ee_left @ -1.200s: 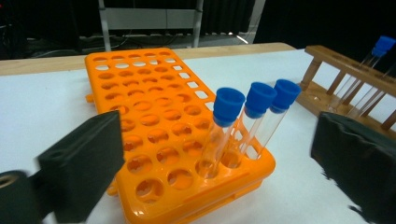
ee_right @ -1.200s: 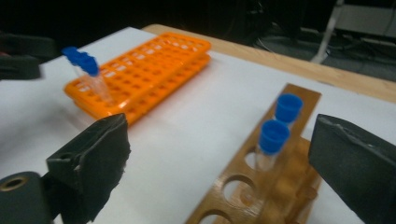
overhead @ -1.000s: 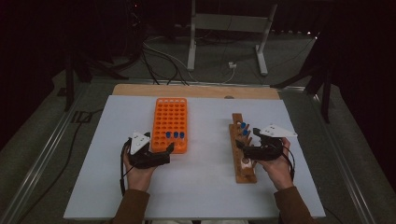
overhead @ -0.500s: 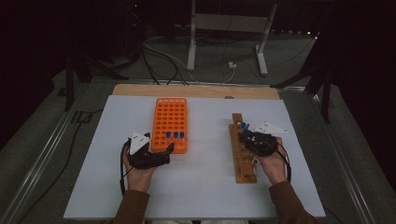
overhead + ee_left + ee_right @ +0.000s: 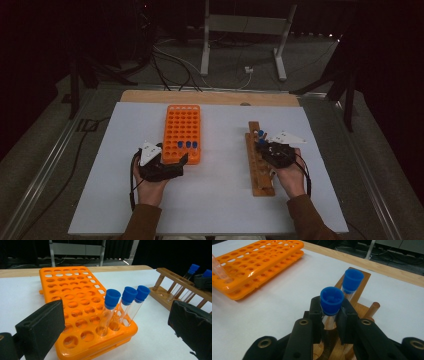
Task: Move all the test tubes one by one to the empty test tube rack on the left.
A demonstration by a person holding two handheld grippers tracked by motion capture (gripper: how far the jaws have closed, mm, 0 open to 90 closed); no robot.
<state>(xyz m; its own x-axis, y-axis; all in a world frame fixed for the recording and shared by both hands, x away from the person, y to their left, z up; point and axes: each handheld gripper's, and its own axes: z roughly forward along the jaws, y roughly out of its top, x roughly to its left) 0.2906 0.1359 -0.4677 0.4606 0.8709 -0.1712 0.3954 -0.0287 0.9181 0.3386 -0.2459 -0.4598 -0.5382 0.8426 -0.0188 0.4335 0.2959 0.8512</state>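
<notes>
Your right gripper (image 5: 331, 315) has just been closing, and its jaws now pinch a blue-capped test tube (image 5: 331, 301) just under the cap; the pads press on the glass from both sides; the tube stands upright in the wooden rack (image 5: 260, 167), directly between the jaws. A second capped tube (image 5: 352, 280) stands in the same rack just beyond the gripper's tips, apart from the jaws. In the high view your right gripper (image 5: 265, 147) sits over the far half of the wooden rack, with your hand behind it.

Your left gripper (image 5: 172, 162) rests with its jaws spread wide, nothing between the pads; the orange rack (image 5: 72, 292) lies straight ahead of it, near corner just inside the jaw opening. Three capped tubes (image 5: 127, 301) stand side by side in that rack's nearest rows, leaning slightly, ahead of the jaws and untouched; the wooden rack lies well off to this gripper's right.
</notes>
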